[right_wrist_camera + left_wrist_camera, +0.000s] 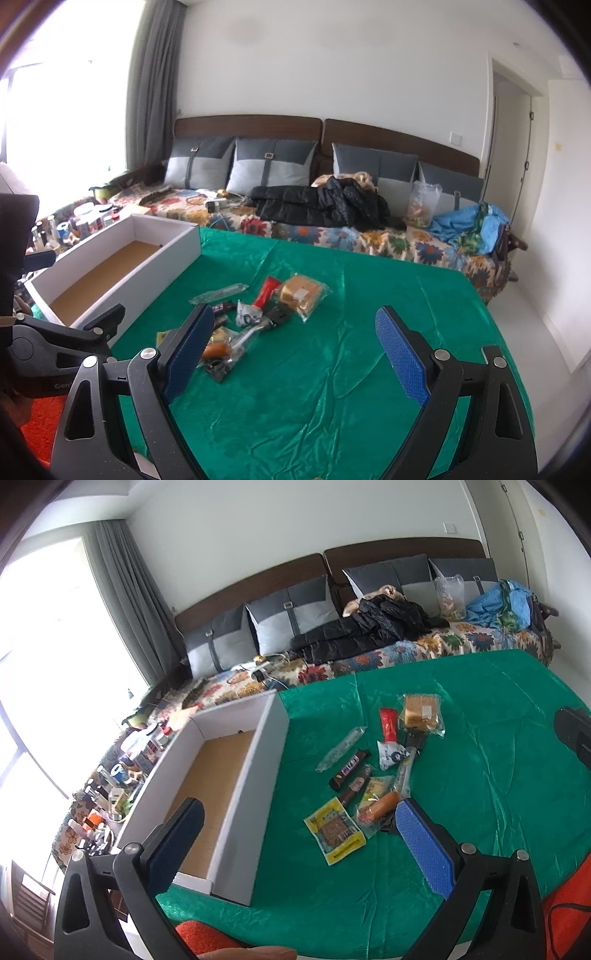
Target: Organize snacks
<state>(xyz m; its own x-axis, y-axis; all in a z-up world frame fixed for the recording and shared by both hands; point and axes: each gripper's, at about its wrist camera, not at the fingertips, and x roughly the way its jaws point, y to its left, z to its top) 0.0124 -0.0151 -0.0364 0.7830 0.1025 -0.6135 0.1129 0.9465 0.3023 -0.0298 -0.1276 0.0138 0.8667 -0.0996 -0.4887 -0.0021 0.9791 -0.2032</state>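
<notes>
Several snack packets lie in a loose pile on the green tablecloth (480,775): a yellow packet (334,829), a brown chocolate bar (349,770), a red packet (388,723), a bagged bread slice (421,710), an orange sausage (382,806). An open white box (218,760) with a brown floor stands left of them, with nothing in it. My left gripper (299,834) is open, above the table near the yellow packet. My right gripper (295,349) is open, holding nothing, with the pile (258,314) and the bread (301,293) just ahead. The box (122,264) shows at left.
A sofa (295,218) with grey pillows, a black jacket (321,203) and blue cloth runs behind the table. A cluttered side table (110,797) with bottles stands left of the box. Orange fabric (569,904) lies at the table's near edge.
</notes>
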